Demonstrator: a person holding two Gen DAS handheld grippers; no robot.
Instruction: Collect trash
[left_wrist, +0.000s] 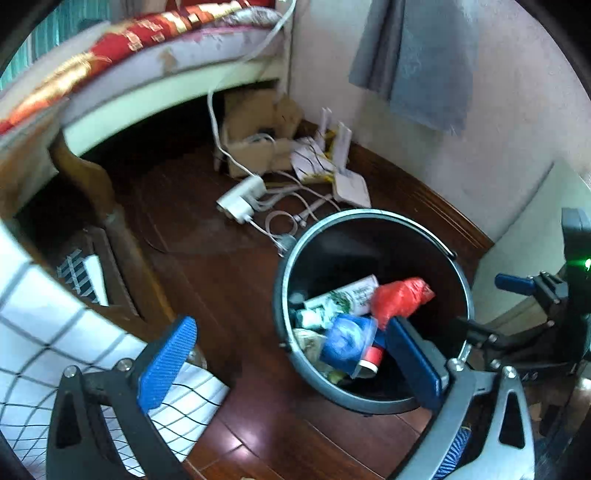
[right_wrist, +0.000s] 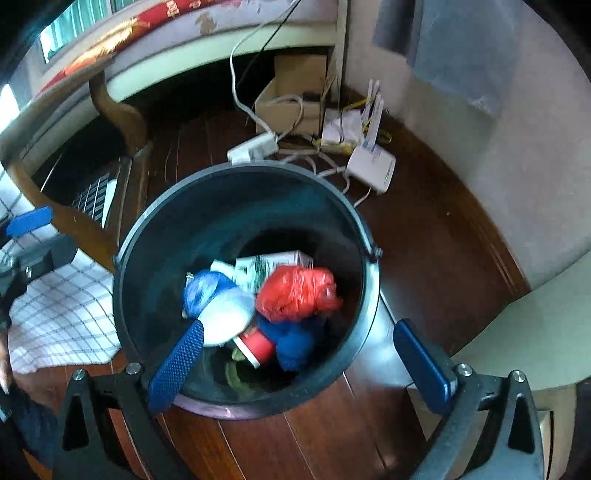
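A dark round trash bin (left_wrist: 369, 213) (right_wrist: 240, 168) stands on the wooden floor. It holds a red plastic bag (left_wrist: 399, 297) (right_wrist: 295, 295), a blue bag (left_wrist: 345, 339) (right_wrist: 295, 343), a green-and-white carton (left_wrist: 347, 295) (right_wrist: 266, 264) and a red cup (left_wrist: 371, 358) (right_wrist: 258, 347). My left gripper (left_wrist: 291, 325) is open at the bin's near left rim, with nothing gripped. My right gripper (right_wrist: 299, 326) hangs open right over the bin's mouth, its blue pads (right_wrist: 177, 365) apart and gripping nothing. The trash lies loose below it.
Behind the bin lie a white power strip (left_wrist: 240, 199) with tangled cables, a white router (right_wrist: 371, 166) and a cardboard box (right_wrist: 291, 99). A bed with a red quilt (left_wrist: 110, 48) and a checked cloth (right_wrist: 62, 306) are on the left. On the right are the wall and white furniture (right_wrist: 535, 332).
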